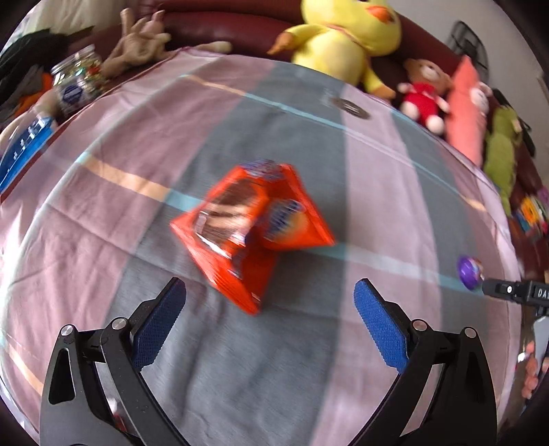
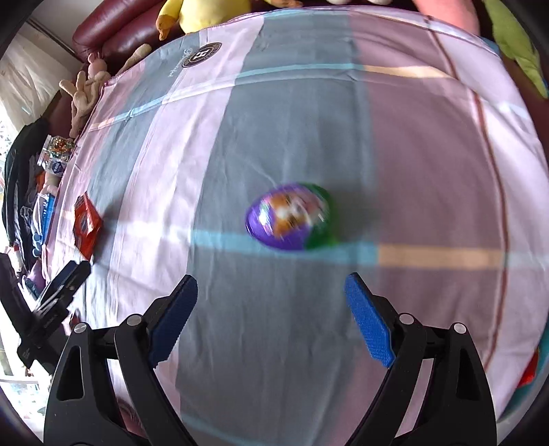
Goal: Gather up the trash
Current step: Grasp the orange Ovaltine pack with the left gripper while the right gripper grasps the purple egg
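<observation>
A crumpled orange snack wrapper [image 1: 252,230] lies on the striped pink and grey cloth [image 1: 103,219], just ahead of my left gripper [image 1: 269,295], which is open and empty. A purple and green plastic egg [image 2: 290,218] lies on the cloth [image 2: 429,171] just ahead of my right gripper [image 2: 271,291], also open and empty. The egg shows small at the right of the left wrist view [image 1: 468,269], beside the right gripper's black tip. The wrapper shows at the far left of the right wrist view [image 2: 87,226], near the left gripper's tip. Both views are motion-blurred.
Plush toys line the far edge: a yellow duck [image 1: 343,37], a small bear in red [image 1: 425,92], a pink toy [image 1: 466,106], a green toy [image 1: 502,151]. A clear jar [image 1: 77,80] and a blue packet [image 1: 24,147] sit at the left. A dark red sofa [image 1: 212,24] stands behind.
</observation>
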A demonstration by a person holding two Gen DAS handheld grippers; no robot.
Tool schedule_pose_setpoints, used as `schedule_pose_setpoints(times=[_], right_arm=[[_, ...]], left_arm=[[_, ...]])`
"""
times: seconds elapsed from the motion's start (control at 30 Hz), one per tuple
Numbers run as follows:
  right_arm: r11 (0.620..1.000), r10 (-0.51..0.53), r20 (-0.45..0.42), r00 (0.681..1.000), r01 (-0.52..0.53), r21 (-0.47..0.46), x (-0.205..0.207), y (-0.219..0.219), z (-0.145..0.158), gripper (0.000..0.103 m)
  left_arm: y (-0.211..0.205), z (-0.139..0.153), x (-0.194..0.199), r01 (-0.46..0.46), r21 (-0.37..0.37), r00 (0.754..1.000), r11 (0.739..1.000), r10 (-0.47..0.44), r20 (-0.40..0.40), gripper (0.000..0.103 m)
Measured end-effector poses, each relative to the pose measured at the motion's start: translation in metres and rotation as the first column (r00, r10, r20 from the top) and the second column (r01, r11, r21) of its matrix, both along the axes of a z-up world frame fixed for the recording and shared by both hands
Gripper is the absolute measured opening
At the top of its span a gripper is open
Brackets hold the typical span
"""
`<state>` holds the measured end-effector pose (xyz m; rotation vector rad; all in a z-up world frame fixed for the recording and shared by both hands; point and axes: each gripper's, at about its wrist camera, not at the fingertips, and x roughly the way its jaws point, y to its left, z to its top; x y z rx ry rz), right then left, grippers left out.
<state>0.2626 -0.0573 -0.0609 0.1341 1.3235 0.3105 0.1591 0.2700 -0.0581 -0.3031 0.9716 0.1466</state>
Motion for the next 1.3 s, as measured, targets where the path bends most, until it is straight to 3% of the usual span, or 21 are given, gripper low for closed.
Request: schedule_pose_setpoints(times=[0.23,0.37,0.4,0.47,0.5,0.53,0.7,0.8,0.9,0.93,1.1,1.3], right_arm=[[0.999,-0.01,0.026,1.0,0.011,-0.052,0.02,0.006,-0.014,0.083],[0.997,-0.008,0.053,0.999,0.012,-0.073,0.022,0.006,-0.019,0.07],[0.996,-0.004,0.063,0.998,0.009,-0.085,0.022,0.006,-0.019,0.067],[0.995,0.005,0.078,0.997,0.003,-0.104,0.021,0.007,-0.019,0.061],[0.994,0.005,0.082,0.997,0.004,-0.106,0.021,0.007,-0.019,0.061],[0.994,0.005,0.085,0.996,0.005,-0.109,0.02,0.007,-0.018,0.06],[0.995,0.01,0.09,0.996,-0.001,-0.097,0.012,0.007,-0.014,0.056],[0.996,0.016,0.091,0.996,-0.008,-0.083,0.004,0.006,-0.01,0.051],[0.996,0.029,0.105,0.994,-0.02,-0.082,-0.007,0.006,-0.003,0.035],[0.996,0.037,0.092,0.995,-0.03,-0.082,-0.009,0.005,-0.003,0.002],[0.999,0.03,0.063,0.998,-0.028,-0.045,-0.018,-0.004,-0.004,0.004],[0.999,0.02,0.062,0.998,-0.018,-0.028,-0.017,-0.011,-0.001,0.008]], left_arm=[[0.009,-0.013,0.023,-0.026,0.018,1.0,0.999,0.026,-0.005,0.098],[0.0,-0.016,0.032,0.005,0.044,1.0,0.999,-0.006,0.015,0.098],[-0.002,-0.016,0.032,0.009,0.056,1.0,0.998,-0.01,0.018,0.095],[-0.008,-0.016,0.034,0.014,0.106,1.0,0.994,-0.016,0.018,0.076],[-0.011,-0.016,0.034,0.02,0.118,1.0,0.993,-0.022,0.016,0.061],[-0.014,-0.015,0.034,0.03,0.117,0.999,0.993,-0.032,0.015,0.056],[-0.024,-0.015,0.031,0.063,0.111,0.998,0.992,-0.064,0.013,0.041],[-0.034,-0.013,0.026,0.088,0.108,0.996,0.99,-0.09,0.012,0.037],[-0.046,-0.012,0.02,0.122,0.094,0.992,0.988,-0.124,0.014,0.036],[-0.05,-0.011,0.017,0.137,0.084,0.99,0.987,-0.139,0.014,0.036],[-0.077,-0.007,-0.003,0.242,0.066,0.97,0.968,-0.243,0.015,0.036],[-0.089,0.0,0.003,0.269,0.055,0.962,0.962,-0.271,0.04,0.036]])
